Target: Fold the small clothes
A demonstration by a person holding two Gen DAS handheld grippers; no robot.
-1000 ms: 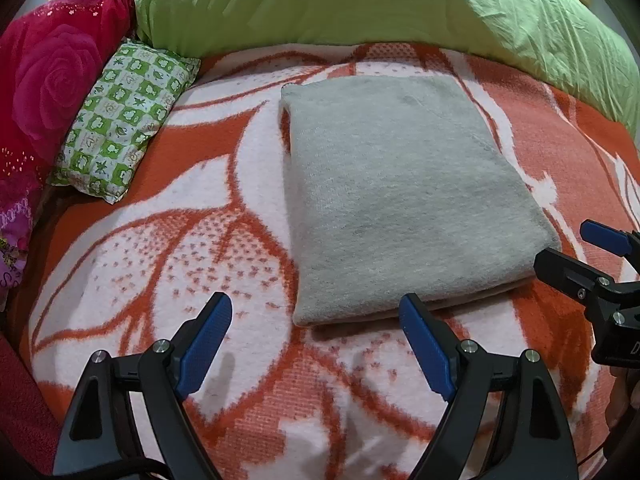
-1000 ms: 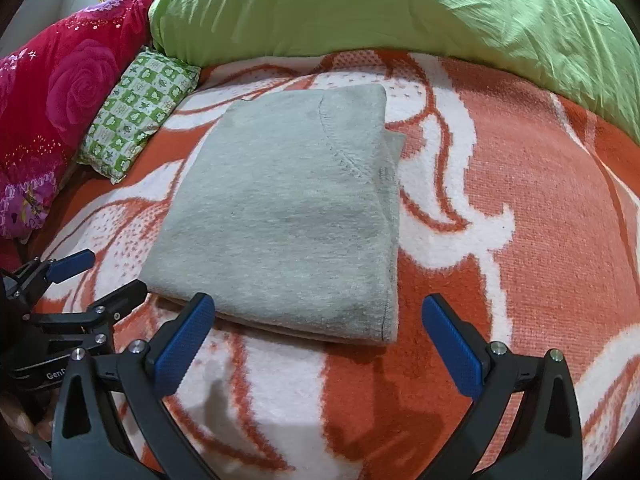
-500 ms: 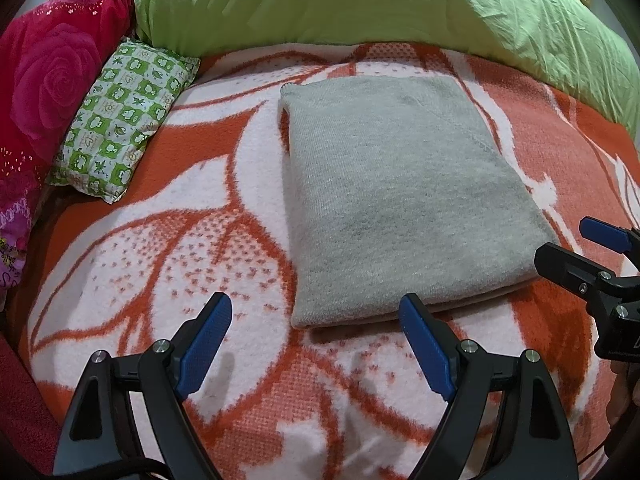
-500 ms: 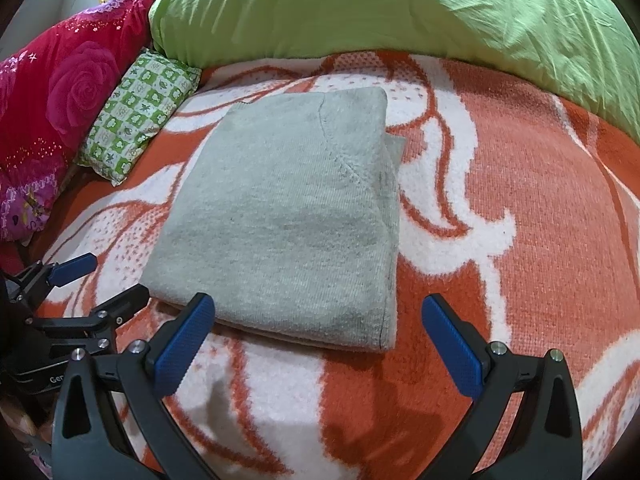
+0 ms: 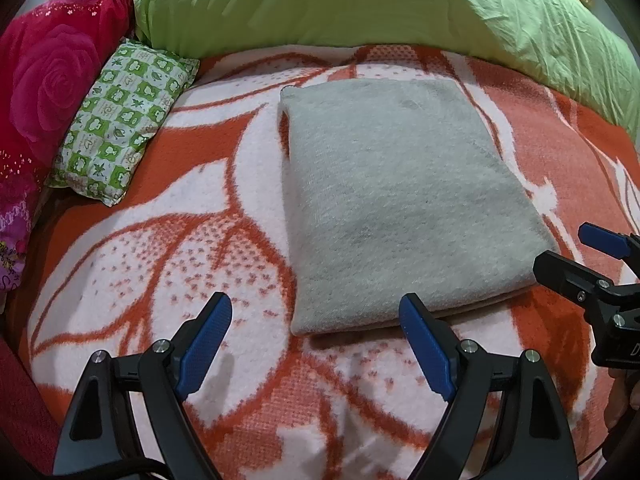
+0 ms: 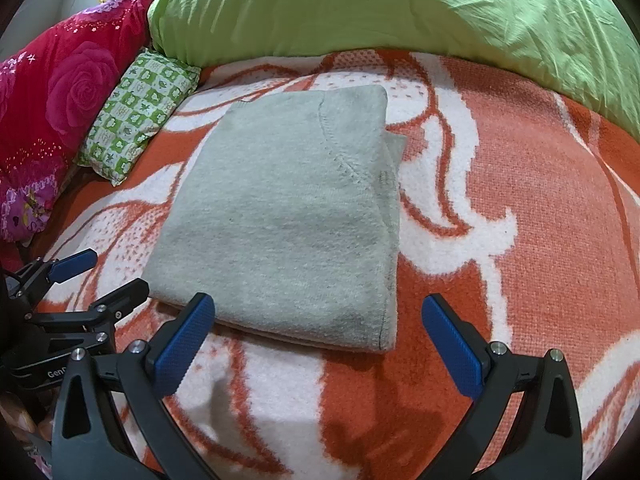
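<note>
grey sweater (image 5: pixel 404 200) folded flat on blanket (image 5: pixel 160 248) | left gripper (image 5: pixel 316 340), right gripper (image 6: pixel 320 332) spread empty at near edge, likely finished

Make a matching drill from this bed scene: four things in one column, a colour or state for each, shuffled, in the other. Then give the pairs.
Things:
1. sweater
2. small pillow
3. duvet
4. left claw

Colours or states:
A. plain lime green
B. open, holding nothing
C. grey, folded flat on the blanket
D. green and white check

Pairs: 1-C, 2-D, 3-A, 4-B
</note>
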